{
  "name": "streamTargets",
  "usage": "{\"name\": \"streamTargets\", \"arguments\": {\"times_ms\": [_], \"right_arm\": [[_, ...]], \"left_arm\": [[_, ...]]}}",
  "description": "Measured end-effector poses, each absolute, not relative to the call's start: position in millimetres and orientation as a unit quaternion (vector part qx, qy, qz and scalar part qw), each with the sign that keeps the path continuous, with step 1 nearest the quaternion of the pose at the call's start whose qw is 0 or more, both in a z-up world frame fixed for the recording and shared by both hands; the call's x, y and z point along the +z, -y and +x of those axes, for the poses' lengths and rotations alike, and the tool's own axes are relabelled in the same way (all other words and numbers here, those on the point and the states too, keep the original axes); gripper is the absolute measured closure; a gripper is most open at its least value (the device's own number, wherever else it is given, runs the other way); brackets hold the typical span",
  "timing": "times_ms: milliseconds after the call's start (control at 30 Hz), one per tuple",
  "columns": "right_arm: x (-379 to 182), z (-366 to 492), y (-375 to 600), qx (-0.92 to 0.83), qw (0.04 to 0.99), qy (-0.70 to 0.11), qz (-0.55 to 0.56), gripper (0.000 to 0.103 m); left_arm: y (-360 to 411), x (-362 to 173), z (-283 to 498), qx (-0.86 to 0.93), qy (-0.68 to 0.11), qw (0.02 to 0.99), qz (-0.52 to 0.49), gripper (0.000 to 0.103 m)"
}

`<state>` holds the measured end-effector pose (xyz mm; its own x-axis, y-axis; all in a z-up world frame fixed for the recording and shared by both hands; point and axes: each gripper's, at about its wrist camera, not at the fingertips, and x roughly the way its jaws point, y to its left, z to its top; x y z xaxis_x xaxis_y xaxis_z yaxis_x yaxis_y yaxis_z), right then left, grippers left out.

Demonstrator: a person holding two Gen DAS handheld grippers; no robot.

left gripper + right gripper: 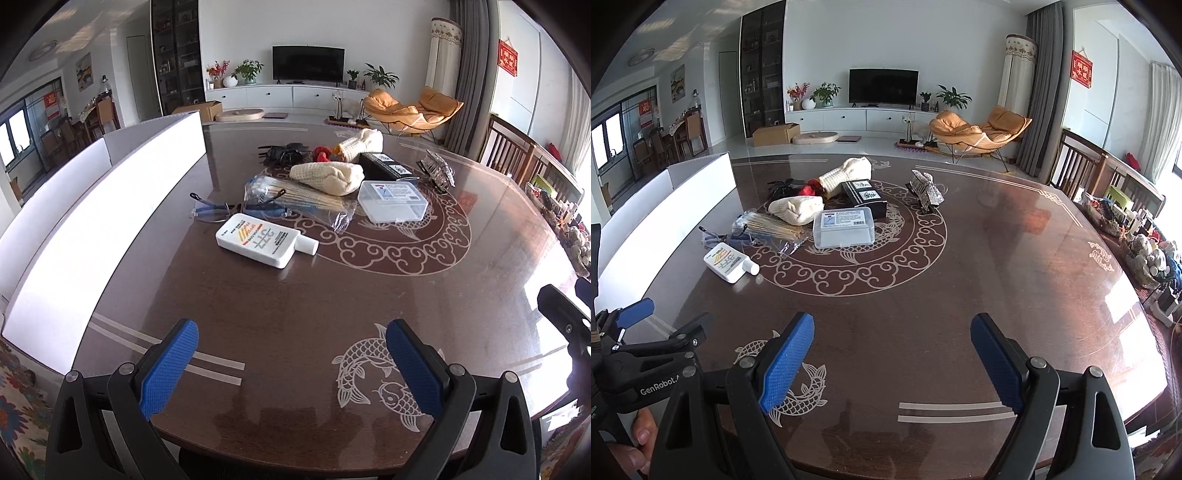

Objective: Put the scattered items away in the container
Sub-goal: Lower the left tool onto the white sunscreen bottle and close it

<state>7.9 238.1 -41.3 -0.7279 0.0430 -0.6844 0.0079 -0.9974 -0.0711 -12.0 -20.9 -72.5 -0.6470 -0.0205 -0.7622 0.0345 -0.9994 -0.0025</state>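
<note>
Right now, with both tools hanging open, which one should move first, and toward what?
Probably the left tool, forward to the white bottle: it is the nearest item, lies alone flat, and the white container stands on that side.

A bright living room with white walls [886, 37] and a pale glossy floor [871, 147]. A dark television [883, 85] sits on a long white cabinet [857, 118], flanked by potted plants [824, 93]. Orange lounge chairs [979, 129] stand beside grey curtains [1039, 88]. Daylight glares across the dark wooden table [1015, 258].

Glossy dark wood table [295, 314], clear plastic box [393, 201], crinkled foil packets [437, 170]
</note>
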Motion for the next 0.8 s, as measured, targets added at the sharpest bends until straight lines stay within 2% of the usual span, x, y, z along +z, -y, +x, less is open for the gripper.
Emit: {"name": "streamTargets", "arguments": {"times_ms": [367, 800], "right_arm": [[-106, -29, -254, 0.907, -0.011, 0.016, -0.420, 0.015], [-134, -71, -265, 0.893, -0.015, 0.020, -0.449, 0.015]], "left_arm": [[13, -118, -47, -0.882, -0.003, 0.033, 0.471, 0.000], [-1, -132, -95, -0.864, -0.034, 0.062, 0.498, 0.000]]}}
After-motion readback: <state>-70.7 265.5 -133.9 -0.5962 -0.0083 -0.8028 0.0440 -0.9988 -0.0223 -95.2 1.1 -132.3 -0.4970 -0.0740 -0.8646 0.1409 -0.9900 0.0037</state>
